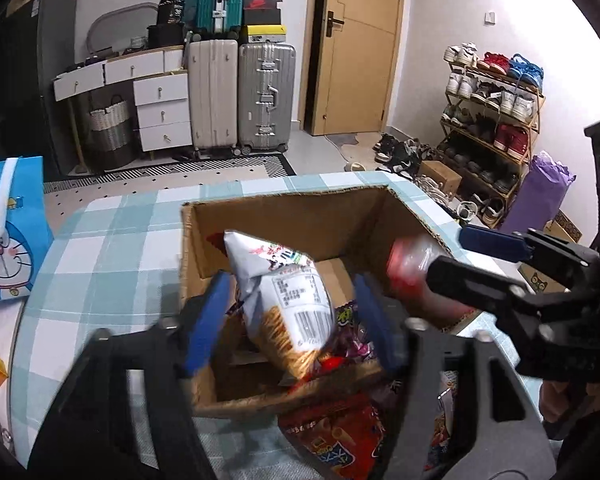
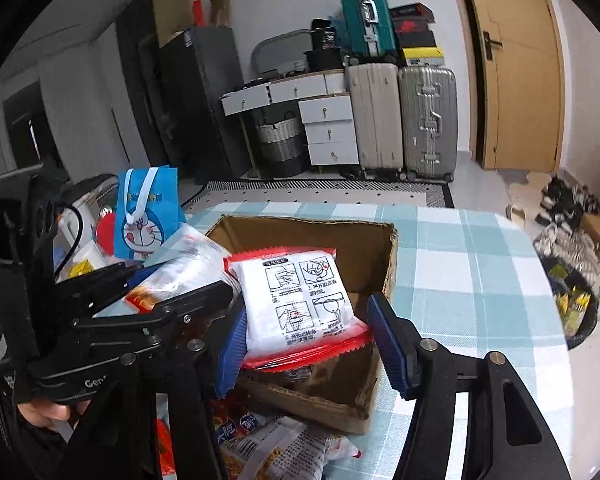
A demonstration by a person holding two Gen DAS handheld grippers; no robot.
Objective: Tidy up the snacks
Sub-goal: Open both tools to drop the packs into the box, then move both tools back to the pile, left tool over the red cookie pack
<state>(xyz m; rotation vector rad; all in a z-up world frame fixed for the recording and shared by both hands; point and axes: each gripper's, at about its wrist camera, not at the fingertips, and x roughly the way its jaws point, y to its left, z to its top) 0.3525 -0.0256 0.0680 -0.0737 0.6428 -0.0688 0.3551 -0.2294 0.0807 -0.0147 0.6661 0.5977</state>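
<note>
Both grippers (image 1: 292,320) (image 2: 308,340) open over carton (image 1: 284,208) — packets (image 1: 284,300) (image 2: 300,304) loose (mid-drop); clear rim before withdrawing.

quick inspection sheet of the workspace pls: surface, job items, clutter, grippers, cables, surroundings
Surface: table in a blue-and-white checked cloth, open cardboard box on it.
Job's things: white snack bag between the left fingers over the box; red-edged white packet over the box in the right wrist view; more packets on the cloth in front of the box.
Clutter: blue cartoon gift bag at the table's left edge.
Grippers: left gripper open around the white bag, pads clear of it; right gripper open, left pad beside the packet, contact unclear.
Cables: black cable by the left gripper.
Surroundings: suitcases, drawers, door, shoe rack.
</note>
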